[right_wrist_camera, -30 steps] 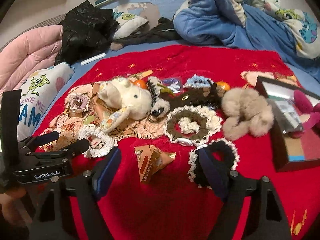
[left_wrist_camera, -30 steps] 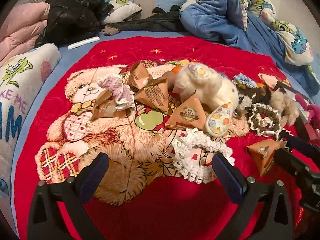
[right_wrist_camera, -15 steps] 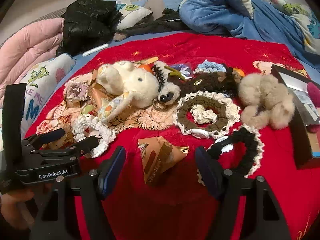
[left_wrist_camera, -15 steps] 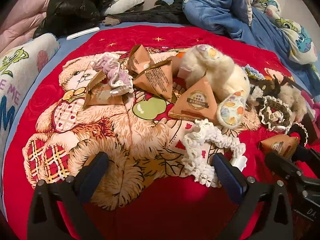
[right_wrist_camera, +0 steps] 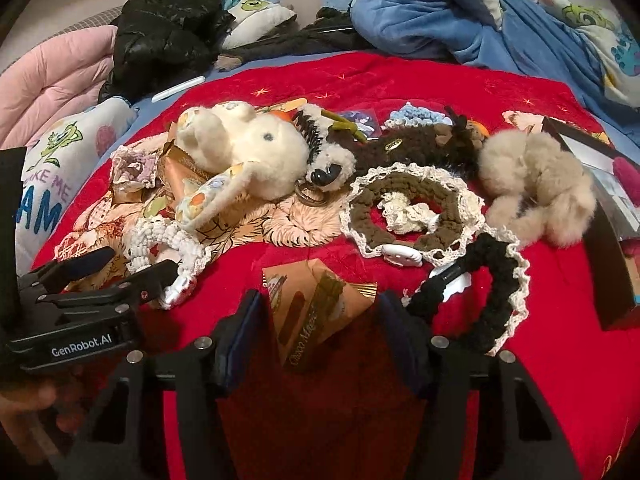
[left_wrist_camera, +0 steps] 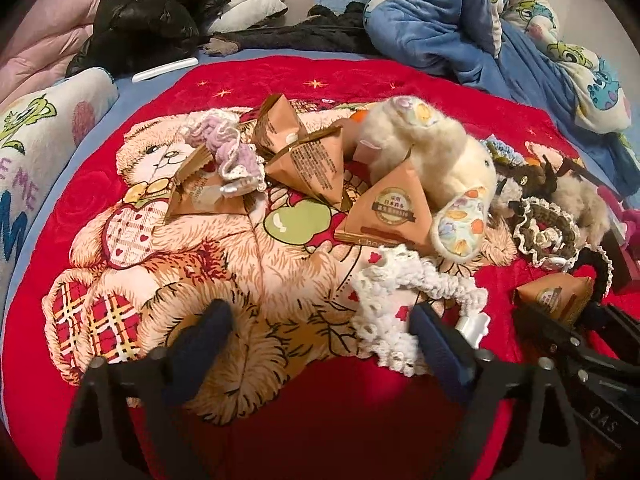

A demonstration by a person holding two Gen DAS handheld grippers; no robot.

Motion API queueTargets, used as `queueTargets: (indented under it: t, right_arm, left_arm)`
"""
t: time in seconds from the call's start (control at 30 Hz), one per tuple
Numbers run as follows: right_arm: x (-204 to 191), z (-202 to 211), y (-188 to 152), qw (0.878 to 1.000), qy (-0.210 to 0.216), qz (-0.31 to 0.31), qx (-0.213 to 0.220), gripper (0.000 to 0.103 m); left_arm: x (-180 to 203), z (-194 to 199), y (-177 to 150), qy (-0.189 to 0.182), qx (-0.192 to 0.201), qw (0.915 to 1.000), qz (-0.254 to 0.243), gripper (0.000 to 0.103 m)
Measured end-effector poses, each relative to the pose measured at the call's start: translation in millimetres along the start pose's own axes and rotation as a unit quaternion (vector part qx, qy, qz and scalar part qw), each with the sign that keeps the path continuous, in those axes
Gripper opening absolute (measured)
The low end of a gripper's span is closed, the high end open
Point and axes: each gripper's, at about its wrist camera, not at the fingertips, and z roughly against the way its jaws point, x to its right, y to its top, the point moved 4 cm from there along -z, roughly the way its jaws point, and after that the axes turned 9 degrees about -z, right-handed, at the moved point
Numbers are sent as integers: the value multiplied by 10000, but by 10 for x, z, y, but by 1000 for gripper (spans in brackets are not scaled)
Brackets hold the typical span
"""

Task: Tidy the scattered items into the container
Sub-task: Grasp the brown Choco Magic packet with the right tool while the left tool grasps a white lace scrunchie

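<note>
My right gripper (right_wrist_camera: 322,322) is low over the red blanket, its jaws closing around an orange triangular snack packet (right_wrist_camera: 316,308) that lies between them; the pads sit at its edges without squeezing it. My left gripper (left_wrist_camera: 320,332) is closing too, its right finger (left_wrist_camera: 436,340) resting over a white lace scrunchie (left_wrist_camera: 400,300), nothing gripped. The dark box (right_wrist_camera: 600,280) stands at the right edge with pink things inside. A cream plush toy (right_wrist_camera: 248,148), a brown lace scrunchie (right_wrist_camera: 412,216), a black scrunchie (right_wrist_camera: 492,292) and more packets (left_wrist_camera: 312,168) are scattered about.
A beige fluffy ball (right_wrist_camera: 532,192) lies beside the box. Behind the red blanket (right_wrist_camera: 400,76) are a heaped blue quilt (right_wrist_camera: 460,12), a black jacket (right_wrist_camera: 168,28) and a white pen (right_wrist_camera: 178,90). A pink quilt (right_wrist_camera: 52,84) and printed pillow (right_wrist_camera: 52,176) border the left.
The right gripper has sunk toward the orange packet and its jaws have narrowed around it. The left gripper has edged onto the white scrunchie and its jaws have narrowed slightly.
</note>
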Motion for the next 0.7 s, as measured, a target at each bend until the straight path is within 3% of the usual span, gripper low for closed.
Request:
queueTargets:
  t: [0.03,0.17,0.23,0.33,0.5,0.7]
  right_arm:
    - [5,5,2,10000,-4,-17,10,50]
    - [3,18,-5,10000,-13,-6,26,46]
    - [-14,18,-7,10000,-31,47,25,44]
    - [-42,39,-26,10000,15,90,6,43]
    - [-41,85,-22,10000,46,17,25,42]
    - [-12,188,27,9998,119,-98,144,42]
  left_arm:
    - [1,9,3,-18,21,10000,-2,81]
    - [-24,62,16,81,96,9999,20,57]
    - [-53,83,17,103,122,9998,75,36]
    - [-93,122,21,45,144,9998,160,23]
    - [-165,209,23,-57,247,9991,340,13]
    - [-176,391,9,-130,335,9987,362,11]
